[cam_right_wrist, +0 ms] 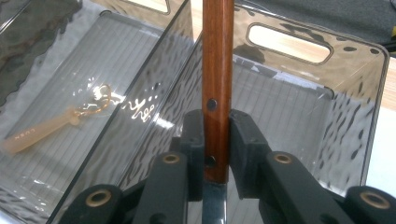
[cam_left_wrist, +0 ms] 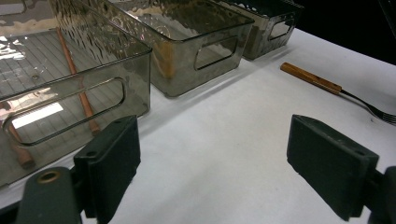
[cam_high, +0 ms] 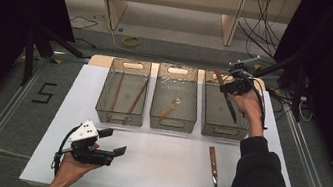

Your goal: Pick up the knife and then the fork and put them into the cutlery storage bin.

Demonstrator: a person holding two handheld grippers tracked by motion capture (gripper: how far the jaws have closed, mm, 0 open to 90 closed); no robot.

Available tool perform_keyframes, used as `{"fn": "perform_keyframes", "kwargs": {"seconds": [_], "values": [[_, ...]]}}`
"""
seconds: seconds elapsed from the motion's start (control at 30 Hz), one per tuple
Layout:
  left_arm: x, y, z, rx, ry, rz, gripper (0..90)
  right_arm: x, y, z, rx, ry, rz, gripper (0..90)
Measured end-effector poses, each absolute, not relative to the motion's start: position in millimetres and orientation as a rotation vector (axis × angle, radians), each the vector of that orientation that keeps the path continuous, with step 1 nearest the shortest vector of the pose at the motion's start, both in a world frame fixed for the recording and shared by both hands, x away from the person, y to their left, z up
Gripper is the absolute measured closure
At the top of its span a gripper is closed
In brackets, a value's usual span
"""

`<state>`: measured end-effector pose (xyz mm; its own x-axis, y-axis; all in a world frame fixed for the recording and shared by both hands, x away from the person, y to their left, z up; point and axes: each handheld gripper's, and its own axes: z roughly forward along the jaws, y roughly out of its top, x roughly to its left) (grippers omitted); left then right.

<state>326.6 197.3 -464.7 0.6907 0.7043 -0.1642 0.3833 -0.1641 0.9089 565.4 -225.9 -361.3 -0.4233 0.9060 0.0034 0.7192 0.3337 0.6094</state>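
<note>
My right gripper [cam_high: 231, 88] hangs over the right-hand clear bin [cam_high: 210, 125], shut on a knife [cam_high: 231, 108] with a brown wooden handle [cam_right_wrist: 217, 70]. The pads [cam_right_wrist: 194, 140] clamp the handle near its rivets, and the dark blade slopes down into the bin. My left gripper [cam_high: 114, 142] rests in a hand near the table's front left, open, with bare white tabletop between its pads [cam_left_wrist: 109, 161]. A fork [cam_high: 215, 174] with a wooden handle [cam_left_wrist: 312, 78] lies on the table in front of the right bin.
Three clear grey bins stand in a row across the white table [cam_high: 157, 173]. The left bin [cam_high: 119, 115] holds two wooden chopsticks [cam_high: 117, 91]. The middle bin [cam_high: 172, 122] holds a pale utensil [cam_right_wrist: 46, 128]. Cables and shelving lie beyond the far edge.
</note>
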Motion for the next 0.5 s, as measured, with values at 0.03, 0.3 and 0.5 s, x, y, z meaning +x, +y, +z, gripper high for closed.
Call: {"fn": "perform_keyframes", "kwargs": {"seconds": [0.03, 0.3, 0.5], "values": [[326.8, 197.5, -464.6, 1.783, 0.864, 0.36, 16.7, 565.8, -225.6, -361.8, 1.446, 2.267, 0.772, 77.3], [326.3, 197.4, -464.2, 1.783, 0.862, 0.358, 16.6, 568.7, -223.9, -365.6, 1.447, 2.259, 0.764, 77.3], [326.0, 197.0, -464.1, 1.782, 0.861, 0.357, 16.6, 570.4, -224.5, -369.1, 1.452, 2.253, 0.759, 77.2]]}}
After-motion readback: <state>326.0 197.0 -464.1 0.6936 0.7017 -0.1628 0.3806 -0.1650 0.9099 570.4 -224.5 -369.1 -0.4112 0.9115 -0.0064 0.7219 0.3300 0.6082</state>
